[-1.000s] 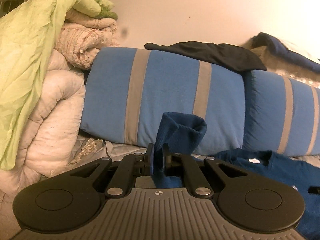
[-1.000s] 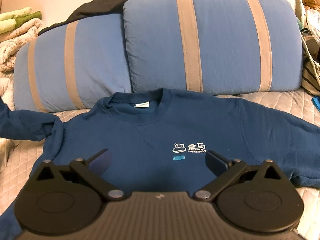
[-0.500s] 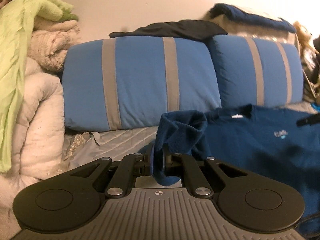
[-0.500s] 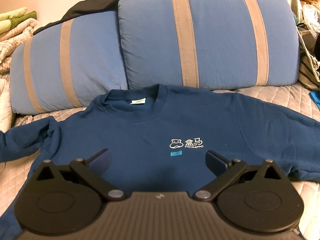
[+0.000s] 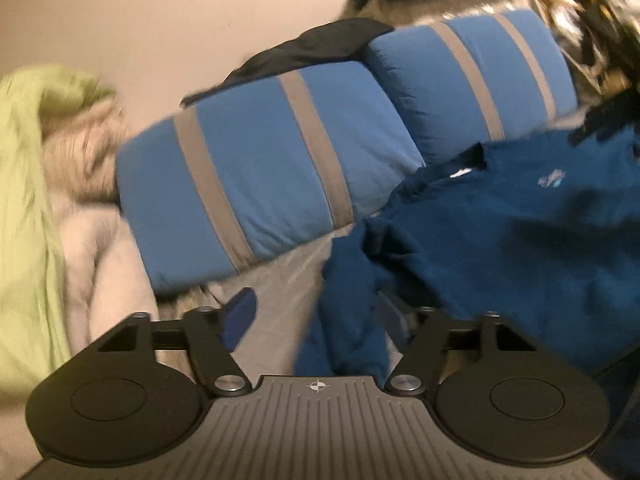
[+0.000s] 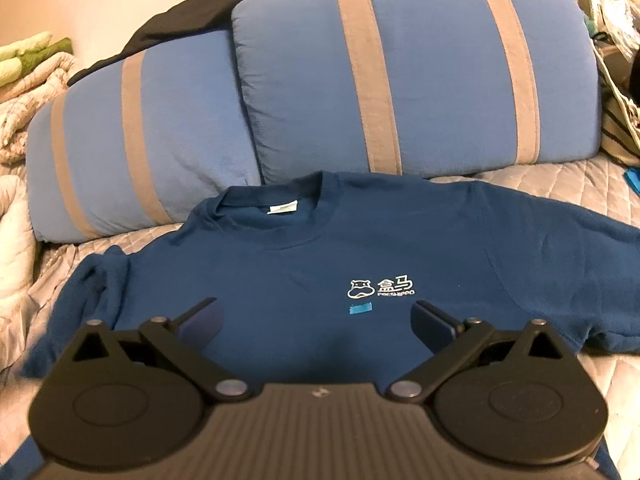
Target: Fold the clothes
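Letting go of the sleeve

My left gripper (image 5: 316,316) is opening, the sleeve (image 5: 348,312) sliding loose between its jaws beside the navy sweatshirt (image 6: 360,264); my right gripper (image 6: 316,320) is hovering wide and empty over its chest. The sleeve is risking bunching by the striped pillow (image 5: 248,176), spoiling my fold.

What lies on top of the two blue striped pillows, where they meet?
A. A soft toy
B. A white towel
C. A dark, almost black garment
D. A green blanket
C: a dark garment is draped over the tops of the blue striped pillows where they meet.
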A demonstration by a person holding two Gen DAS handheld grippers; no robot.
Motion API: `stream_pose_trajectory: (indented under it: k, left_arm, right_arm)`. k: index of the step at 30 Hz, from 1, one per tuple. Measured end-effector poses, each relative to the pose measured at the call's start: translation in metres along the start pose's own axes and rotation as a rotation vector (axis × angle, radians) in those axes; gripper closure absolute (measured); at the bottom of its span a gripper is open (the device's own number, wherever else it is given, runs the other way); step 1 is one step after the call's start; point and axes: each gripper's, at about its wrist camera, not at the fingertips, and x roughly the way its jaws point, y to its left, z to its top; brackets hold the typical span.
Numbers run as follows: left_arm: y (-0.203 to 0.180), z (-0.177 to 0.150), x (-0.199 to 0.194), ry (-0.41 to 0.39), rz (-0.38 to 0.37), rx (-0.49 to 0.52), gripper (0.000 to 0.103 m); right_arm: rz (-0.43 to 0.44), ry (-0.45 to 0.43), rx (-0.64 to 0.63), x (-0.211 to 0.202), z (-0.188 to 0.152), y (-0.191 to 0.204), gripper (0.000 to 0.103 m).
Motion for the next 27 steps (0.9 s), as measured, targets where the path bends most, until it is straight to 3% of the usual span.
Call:
stream_pose_trajectory:
  k: [5, 8, 10, 14, 18, 22, 25, 26, 27]
  left_arm:
    - [0.018, -0.017, 0.019, 0.166, -0.055, -0.402, 0.033]
    - [0.034, -0.034, 0.034, 0.282, -0.017, -0.641, 0.033]
    - [0.044, -0.051, 0.040, 0.325, -0.033, -0.824, 0.033]
    - [0.061, -0.099, 0.050, 0.326, -0.189, -1.312, 0.033]
    - [0.060, -0.142, 0.062, 0.303, -0.293, -1.707, 0.033]
    - [0.046, -0.166, 0.074, 0.256, -0.339, -1.896, 0.033]
    - [0.037, -0.170, 0.079, 0.202, -0.323, -1.973, 0.035]
    - [0.037, -0.170, 0.081, 0.193, -0.311, -1.992, 0.037]
    - [0.038, -0.169, 0.083, 0.201, -0.299, -2.001, 0.050]
  right_arm:
    - [0.014, 0.018, 0.035, 0.001, 0.001, -0.004, 0.000]
    - [0.013, 0.023, 0.042, 0.001, 0.001, -0.006, 0.000]
    - [0.013, 0.030, 0.046, 0.001, 0.000, -0.007, 0.000]
    - [0.022, 0.046, 0.048, 0.003, 0.000, -0.006, 0.000]
    - [0.029, 0.050, 0.046, 0.002, -0.001, -0.005, 0.000]
    - [0.031, 0.057, 0.053, 0.003, -0.001, -0.006, 0.000]
    - [0.032, 0.061, 0.057, 0.003, 0.000, -0.006, 0.000]
    - [0.033, 0.063, 0.059, 0.003, 0.000, -0.007, 0.000]
    - [0.031, 0.064, 0.061, 0.004, 0.000, -0.007, 0.000]
